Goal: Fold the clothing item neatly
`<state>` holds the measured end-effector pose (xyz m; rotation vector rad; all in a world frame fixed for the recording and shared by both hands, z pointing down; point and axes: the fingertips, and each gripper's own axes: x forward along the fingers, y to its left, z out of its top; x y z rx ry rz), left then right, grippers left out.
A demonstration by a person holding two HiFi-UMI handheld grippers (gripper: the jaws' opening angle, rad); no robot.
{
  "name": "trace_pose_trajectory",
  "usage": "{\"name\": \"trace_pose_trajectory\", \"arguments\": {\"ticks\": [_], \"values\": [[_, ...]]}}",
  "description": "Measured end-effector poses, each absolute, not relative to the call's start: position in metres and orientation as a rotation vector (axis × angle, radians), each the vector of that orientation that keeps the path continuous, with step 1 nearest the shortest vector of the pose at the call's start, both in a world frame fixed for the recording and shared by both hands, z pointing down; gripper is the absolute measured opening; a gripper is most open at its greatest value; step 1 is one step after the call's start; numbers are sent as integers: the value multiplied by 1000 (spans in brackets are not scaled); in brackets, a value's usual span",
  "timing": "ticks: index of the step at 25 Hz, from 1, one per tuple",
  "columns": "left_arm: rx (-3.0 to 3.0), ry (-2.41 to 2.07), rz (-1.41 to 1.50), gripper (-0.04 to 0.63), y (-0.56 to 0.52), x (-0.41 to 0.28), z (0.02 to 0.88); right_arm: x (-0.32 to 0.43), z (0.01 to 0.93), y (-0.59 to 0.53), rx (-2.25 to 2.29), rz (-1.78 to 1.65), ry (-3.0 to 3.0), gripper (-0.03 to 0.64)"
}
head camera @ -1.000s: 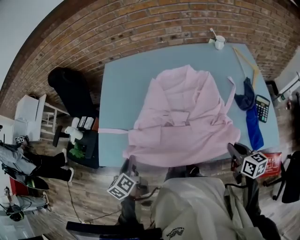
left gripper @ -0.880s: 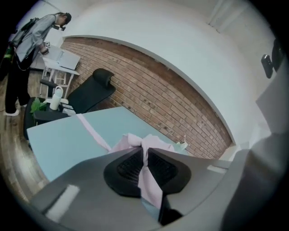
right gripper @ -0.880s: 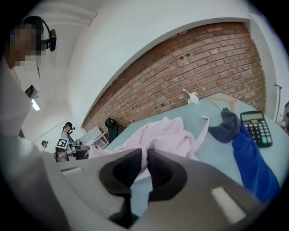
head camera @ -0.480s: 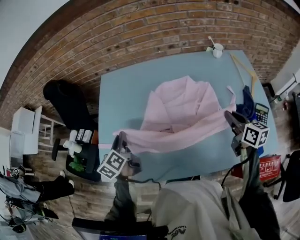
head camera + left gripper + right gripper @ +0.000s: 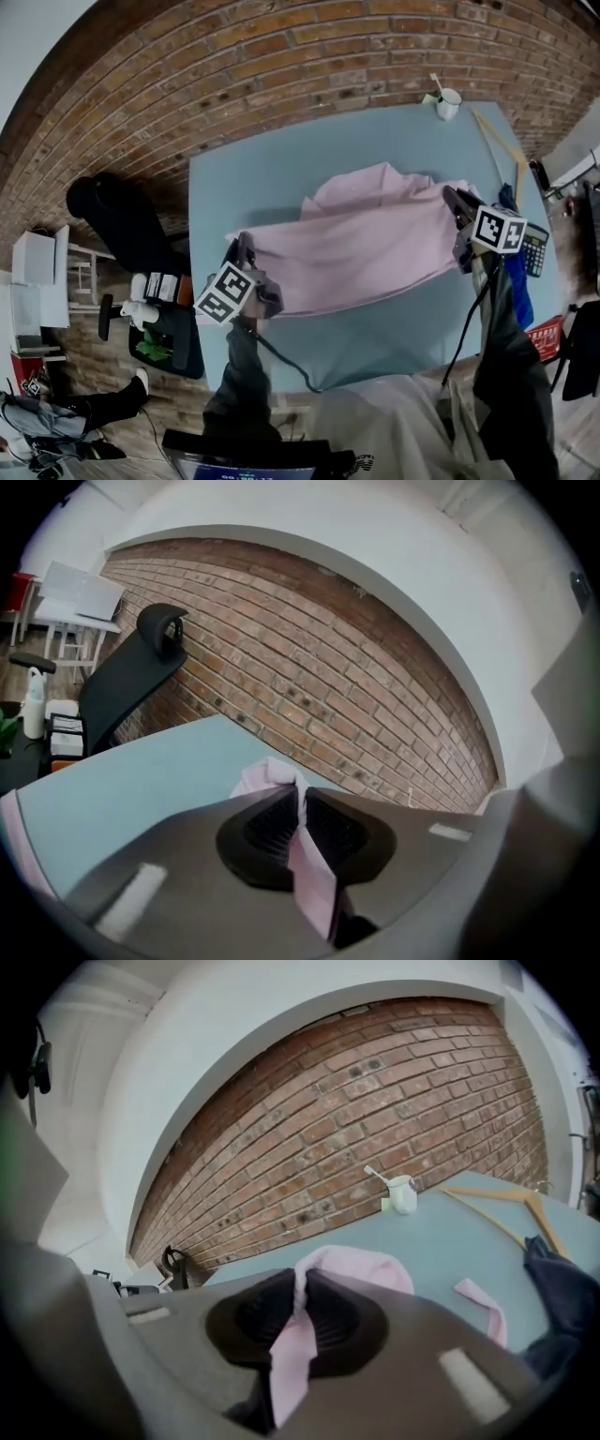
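A pink garment lies on the light blue table, and its near hem is lifted and stretched between my two grippers. My left gripper is shut on the hem's left corner, above the garment's left side. My right gripper is shut on the right corner, above its right side. In the left gripper view pink cloth is pinched between the dark pads of the left gripper. In the right gripper view the right gripper pinches pink cloth the same way. The lifted fabric hides the garment's lower half.
A white mug stands at the table's far right corner, with a wooden hanger, a dark blue cloth and a calculator along the right edge. A loose pink belt end lies on the table. A black chair stands left of the table, before a brick wall.
Both grippers have travelled from the table's near edge toward its far side, each still holding a hem corner. The garment's lower part has been pulled up and over its upper part.
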<state>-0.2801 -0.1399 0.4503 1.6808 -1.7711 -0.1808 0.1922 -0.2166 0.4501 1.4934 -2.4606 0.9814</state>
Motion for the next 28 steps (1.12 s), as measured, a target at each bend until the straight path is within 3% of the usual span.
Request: {"name": "trace_pose_trajectory", "arguments": {"ticks": [9,14,16,28], "values": [[1665,-1820,1,45,-201,-286,506,191,528,-278,1561,591,-2132,41],[1725,-1807,84,214,-206,-284,528,181,536,-277,1631,367,-2006,51],[1746,-1799,103,253,-200,-283,531,176,529,-272,1636,368,-2037,52],[1623,-1838,151,295,-73,-270,530,196,529,-179,1475,687,-2224,56]]}}
